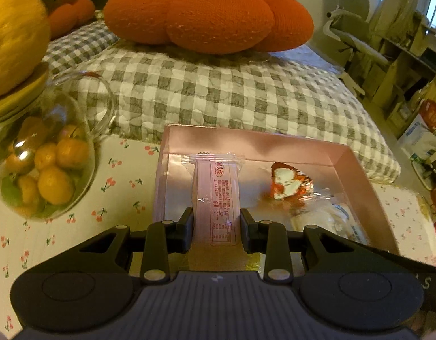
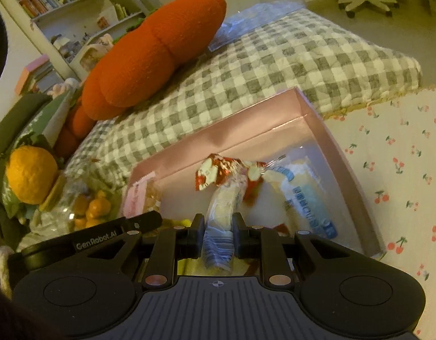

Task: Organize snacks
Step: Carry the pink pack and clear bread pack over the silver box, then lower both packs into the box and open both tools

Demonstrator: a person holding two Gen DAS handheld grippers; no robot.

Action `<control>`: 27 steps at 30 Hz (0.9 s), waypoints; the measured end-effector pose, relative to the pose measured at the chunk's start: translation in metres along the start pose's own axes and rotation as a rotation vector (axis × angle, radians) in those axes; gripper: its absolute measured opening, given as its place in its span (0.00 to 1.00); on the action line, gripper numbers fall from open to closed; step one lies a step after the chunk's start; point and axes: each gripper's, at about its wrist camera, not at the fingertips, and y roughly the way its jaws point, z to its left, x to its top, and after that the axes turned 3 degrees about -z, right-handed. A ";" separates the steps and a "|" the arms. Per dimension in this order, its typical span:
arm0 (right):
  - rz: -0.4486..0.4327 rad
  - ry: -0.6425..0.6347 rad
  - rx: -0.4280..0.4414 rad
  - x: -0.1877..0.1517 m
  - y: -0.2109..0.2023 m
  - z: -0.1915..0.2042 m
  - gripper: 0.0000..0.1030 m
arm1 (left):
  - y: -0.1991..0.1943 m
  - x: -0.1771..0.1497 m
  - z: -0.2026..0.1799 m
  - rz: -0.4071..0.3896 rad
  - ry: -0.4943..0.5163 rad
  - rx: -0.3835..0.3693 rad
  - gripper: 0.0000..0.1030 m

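The left gripper (image 1: 216, 223) holds a pink snack packet (image 1: 215, 195) tight between its two black fingers (image 1: 186, 226), and the packet sticks out over the near left part of the pink box (image 1: 246, 138). The right gripper (image 2: 218, 229) is squeezed shut on a clear snack bag (image 2: 222, 206) with pale food inside, and the bag's far end pokes up over the middle of the same pink box (image 2: 308, 107). Inside the box, near the back wall, lies a red and white wrapped candy (image 1: 286, 182), which shows in the right view too (image 2: 215, 172). Beside it, by the right wall of the box, lies a white packet with blue letters (image 2: 305, 195). The box sits on a table with a cherry cloth (image 1: 116, 181), and its back wall is against a grey checked cushion (image 1: 218, 90). A big orange pumpkin pillow (image 1: 206, 11) rests on top of the cushion. At the left edge of the table stands a glass jar (image 1: 45, 164) with little orange fruits inside. On its lid sits a yellow knitted ball (image 1: 17, 31).
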 end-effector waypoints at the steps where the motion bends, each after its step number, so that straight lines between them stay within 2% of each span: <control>1: 0.003 -0.001 -0.001 0.000 0.002 -0.002 0.19 | 0.001 0.000 -0.001 -0.003 0.005 0.003 0.29; 10: -0.005 -0.002 0.046 0.002 0.003 -0.003 0.23 | 0.012 0.003 -0.004 -0.030 0.006 0.004 0.29; 19: -0.007 0.017 0.048 0.004 0.001 -0.004 0.24 | 0.011 0.004 -0.007 -0.048 0.017 0.015 0.33; 24: -0.004 0.038 0.044 0.005 -0.005 -0.005 0.31 | 0.006 0.003 -0.007 -0.050 0.019 0.017 0.44; 27: -0.006 0.047 0.037 0.006 -0.012 -0.005 0.34 | 0.000 0.003 -0.008 -0.046 0.028 0.019 0.47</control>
